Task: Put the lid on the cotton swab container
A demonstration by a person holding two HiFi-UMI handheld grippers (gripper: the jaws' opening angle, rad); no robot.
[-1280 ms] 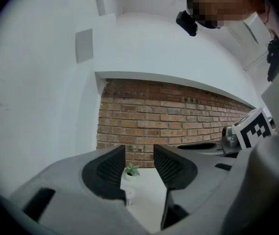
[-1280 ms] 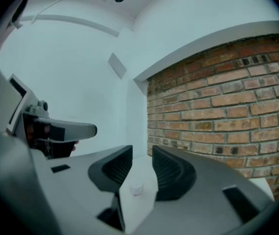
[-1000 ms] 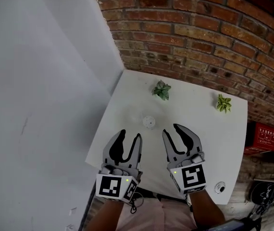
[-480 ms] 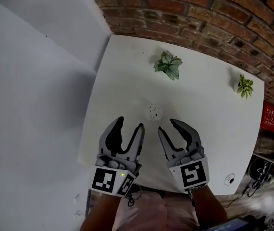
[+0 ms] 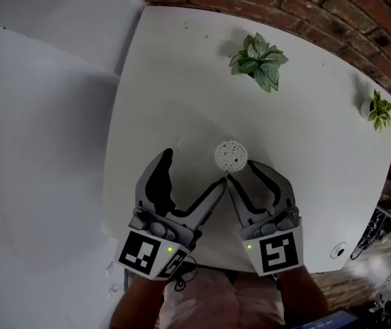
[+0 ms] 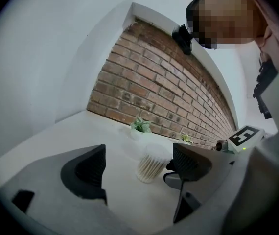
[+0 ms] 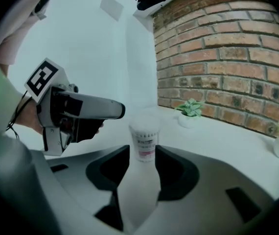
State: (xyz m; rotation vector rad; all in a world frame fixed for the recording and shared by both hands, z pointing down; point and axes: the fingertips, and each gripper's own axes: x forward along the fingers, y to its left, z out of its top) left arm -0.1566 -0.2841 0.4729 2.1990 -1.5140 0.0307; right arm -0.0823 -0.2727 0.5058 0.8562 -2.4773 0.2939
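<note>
On white table (image 5: 182, 81), at 12 o'clock just off both grippers' tips, stands the cotton swab container (image 5: 231, 155): small round translucent tub w/ printed label, white swab tips dotting its top. Left gripper (image 5: 193, 167) jaws are opening wide, and right gripper (image 5: 239, 171) jaws are opening too. Neither presses the tub.

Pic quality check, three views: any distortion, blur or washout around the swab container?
Head view: barrel distortion bows the table edge; cotton swab container sharp under soft light; bottom-right corner smeared. Left gripper view: fisheye, black vignette, brick wall curved, container pale against the white table. Right gripper view: fisheye, container top washes into the white wall, greenish cast at left edge.
</note>
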